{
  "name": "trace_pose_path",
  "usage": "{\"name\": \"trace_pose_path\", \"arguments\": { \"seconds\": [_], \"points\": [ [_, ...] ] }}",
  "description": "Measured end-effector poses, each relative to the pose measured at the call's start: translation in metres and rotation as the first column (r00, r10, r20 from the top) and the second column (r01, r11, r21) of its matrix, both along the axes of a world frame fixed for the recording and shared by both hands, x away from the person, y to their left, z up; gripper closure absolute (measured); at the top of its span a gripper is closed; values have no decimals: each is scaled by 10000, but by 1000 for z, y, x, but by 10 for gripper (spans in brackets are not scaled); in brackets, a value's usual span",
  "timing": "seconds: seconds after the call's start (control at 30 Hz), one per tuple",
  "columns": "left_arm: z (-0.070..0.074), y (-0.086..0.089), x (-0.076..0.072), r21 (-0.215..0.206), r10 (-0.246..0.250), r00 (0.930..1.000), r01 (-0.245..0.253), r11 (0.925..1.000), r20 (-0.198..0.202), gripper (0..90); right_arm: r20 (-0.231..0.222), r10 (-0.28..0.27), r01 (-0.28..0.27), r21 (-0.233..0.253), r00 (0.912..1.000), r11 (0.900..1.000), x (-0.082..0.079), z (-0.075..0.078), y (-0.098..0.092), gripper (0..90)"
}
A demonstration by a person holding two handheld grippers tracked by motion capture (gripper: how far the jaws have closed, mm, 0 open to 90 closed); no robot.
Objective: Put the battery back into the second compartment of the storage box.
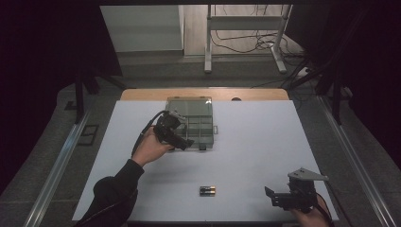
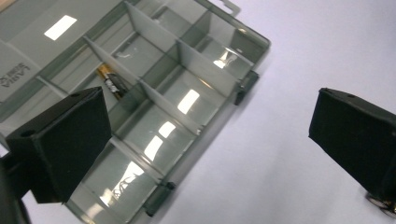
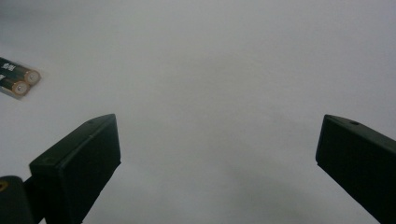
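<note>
A clear plastic compartment box lies open at the middle back of the white table, its lid folded away behind it. My left gripper hovers over the box's front left corner, open and holding nothing. In the left gripper view the wide-spread jaws frame the box's dividers, and one black and gold battery lies in a compartment. Two more batteries lie side by side near the front edge. My right gripper rests open at the front right; from it the battery pair sits off to the upper left.
The white table top stretches bare between the box and the right gripper. Black latches stick out from the box's front wall. Beyond the table stand a metal frame and floor cables.
</note>
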State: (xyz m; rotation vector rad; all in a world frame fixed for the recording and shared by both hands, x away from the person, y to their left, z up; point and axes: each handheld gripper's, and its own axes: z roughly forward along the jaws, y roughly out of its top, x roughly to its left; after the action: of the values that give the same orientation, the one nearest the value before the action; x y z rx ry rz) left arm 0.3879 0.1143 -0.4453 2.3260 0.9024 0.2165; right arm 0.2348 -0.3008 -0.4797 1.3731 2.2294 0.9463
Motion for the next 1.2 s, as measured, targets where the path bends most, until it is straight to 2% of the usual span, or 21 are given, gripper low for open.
{"name": "trace_pose_path", "arguments": {
  "seconds": [0.23,0.33,0.43,0.6,0.9,1.0,1.07,1.2],
  "points": [
    [-1,-8,-17,-50,-469,9988,470,9989,153,0,-11,-3,3,-7,10000,10000,0,0,0,2],
    [-2,-13,-24,-46,-685,9976,685,9976,54,0,-12,4,-4,-16,10000,10000,0,0,0,2],
    [-5,-18,-33,153,-837,9965,837,9964,14,0,-9,1,-1,-22,10000,10000,0,0,0,2],
    [-10,-21,-40,163,-930,9957,930,9955,4,0,-16,6,-7,-26,10000,10000,0,0,0,2],
    [-21,-28,-53,319,-1090,9937,1098,9934,-272,0,-16,32,-32,-48,10000,10000,0,0,1,2],
    [-22,-33,-57,300,-1257,9914,1268,9915,-373,1,2,38,-38,-44,10000,10000,0,0,0,2],
    [-24,-38,-63,372,-1487,9882,1500,9880,-363,23,3,56,-56,-41,10000,10000,0,0,1,2],
    [-27,-43,-69,161,-1806,9825,1815,9833,-465,94,30,70,-70,-43,10000,10000,0,0,1,2]
  ]
}}
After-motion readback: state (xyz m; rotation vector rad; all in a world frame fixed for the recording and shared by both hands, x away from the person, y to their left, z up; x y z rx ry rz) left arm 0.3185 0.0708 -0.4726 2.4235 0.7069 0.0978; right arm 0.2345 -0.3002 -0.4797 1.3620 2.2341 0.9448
